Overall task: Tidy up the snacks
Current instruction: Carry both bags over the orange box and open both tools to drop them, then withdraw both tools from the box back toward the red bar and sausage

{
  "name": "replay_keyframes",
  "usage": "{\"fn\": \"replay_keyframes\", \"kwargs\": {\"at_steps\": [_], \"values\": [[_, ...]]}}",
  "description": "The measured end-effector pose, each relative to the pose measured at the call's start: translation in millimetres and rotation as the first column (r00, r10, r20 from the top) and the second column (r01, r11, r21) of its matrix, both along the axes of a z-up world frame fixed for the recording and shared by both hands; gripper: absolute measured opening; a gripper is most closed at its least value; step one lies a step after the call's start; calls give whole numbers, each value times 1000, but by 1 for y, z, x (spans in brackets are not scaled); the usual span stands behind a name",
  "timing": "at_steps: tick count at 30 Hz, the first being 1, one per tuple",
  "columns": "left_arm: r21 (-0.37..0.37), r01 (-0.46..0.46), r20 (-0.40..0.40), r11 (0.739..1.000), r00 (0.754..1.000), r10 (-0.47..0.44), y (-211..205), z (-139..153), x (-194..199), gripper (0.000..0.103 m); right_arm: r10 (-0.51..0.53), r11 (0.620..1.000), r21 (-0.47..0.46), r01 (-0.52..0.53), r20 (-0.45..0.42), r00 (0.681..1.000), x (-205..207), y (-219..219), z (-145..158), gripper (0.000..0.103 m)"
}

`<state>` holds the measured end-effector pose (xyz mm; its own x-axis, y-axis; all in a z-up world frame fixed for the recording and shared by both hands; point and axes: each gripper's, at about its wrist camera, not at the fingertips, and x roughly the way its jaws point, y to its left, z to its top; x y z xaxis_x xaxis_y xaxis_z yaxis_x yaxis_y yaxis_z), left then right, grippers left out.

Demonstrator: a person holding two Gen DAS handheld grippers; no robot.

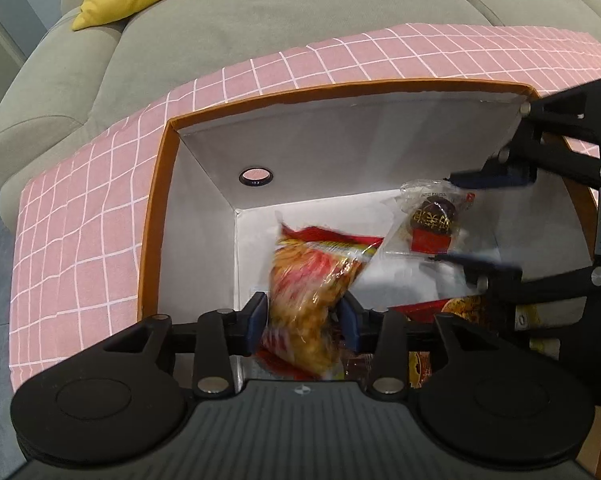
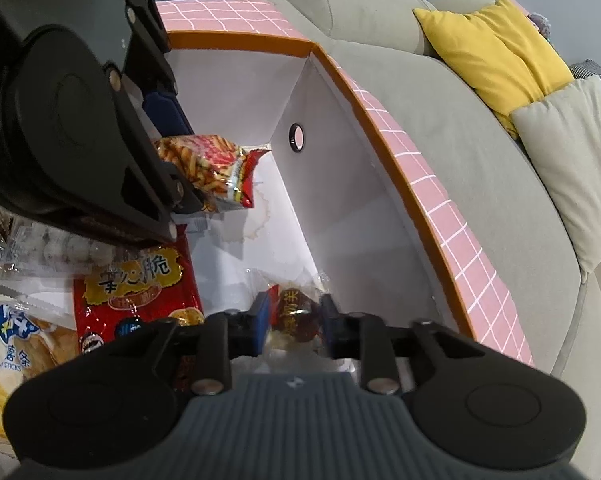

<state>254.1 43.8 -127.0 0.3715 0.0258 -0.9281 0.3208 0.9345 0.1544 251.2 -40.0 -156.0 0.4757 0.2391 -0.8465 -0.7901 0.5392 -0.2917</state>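
Both tongs are inside the box [image 1: 156,200], orange rim, white walls, sitting on a pink checked cloth [image 1: 80,240] over the sofa [image 1: 260,20].

Left tongs [image 1: 303,316] are clamped on a chip bag [image 1: 312,292], red and yellow. The bag's long axis runs straight ahead along the tong fingers, its far end pointing toward the far wall with the round hole [image 1: 256,177]. It looks held above the box floor, not resting on it.

Right tongs [image 2: 296,320] grip a small clear packet with a dark round sweet [image 2: 296,312] inside. In the left wrist view the same packet [image 1: 430,220] sits to the right of the chip bag and a bit farther in, close by, no contact visible.

Box floor ahead of both is mostly bare white. More snacks lie at the near side: a red packet [image 2: 136,288], a bag of white balls [image 2: 60,248], a bag of sticks [image 2: 12,356].

My read: the key relation is side by side, chip bag left, sweet packet right, both aimed at the far wall. Each hand has its own lane to set down. Risk is the two tongs bumping, since they are near each other over the right half of the box.
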Motion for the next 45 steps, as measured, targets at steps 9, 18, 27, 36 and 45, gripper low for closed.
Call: {"fn": "replay_keyframes", "kwargs": {"at_steps": [9, 18, 27, 36, 45], "values": [[4, 3, 47, 1000, 999, -3, -3, 16, -10, 73, -41, 999, 23, 41, -12, 999, -5, -5, 11, 58], [10, -41, 112, 999, 993, 39, -4, 46, -30, 74, -87, 994, 71, 88, -19, 996, -17, -15, 42, 66], [-31, -182, 179, 983, 966, 185, 3, 80, -49, 74, -237, 956, 160, 247, -80, 968, -25, -36, 78, 74], [-140, -264, 241, 954, 926, 292, -9, 111, -84, 74, -364, 881, 272, 388, -136, 921, -54, -69, 104, 81], [-234, -263, 264, 936, 909, 322, -39, 126, -124, 74, -449, 804, 346, 483, -179, 876, -97, -115, 108, 88]]}}
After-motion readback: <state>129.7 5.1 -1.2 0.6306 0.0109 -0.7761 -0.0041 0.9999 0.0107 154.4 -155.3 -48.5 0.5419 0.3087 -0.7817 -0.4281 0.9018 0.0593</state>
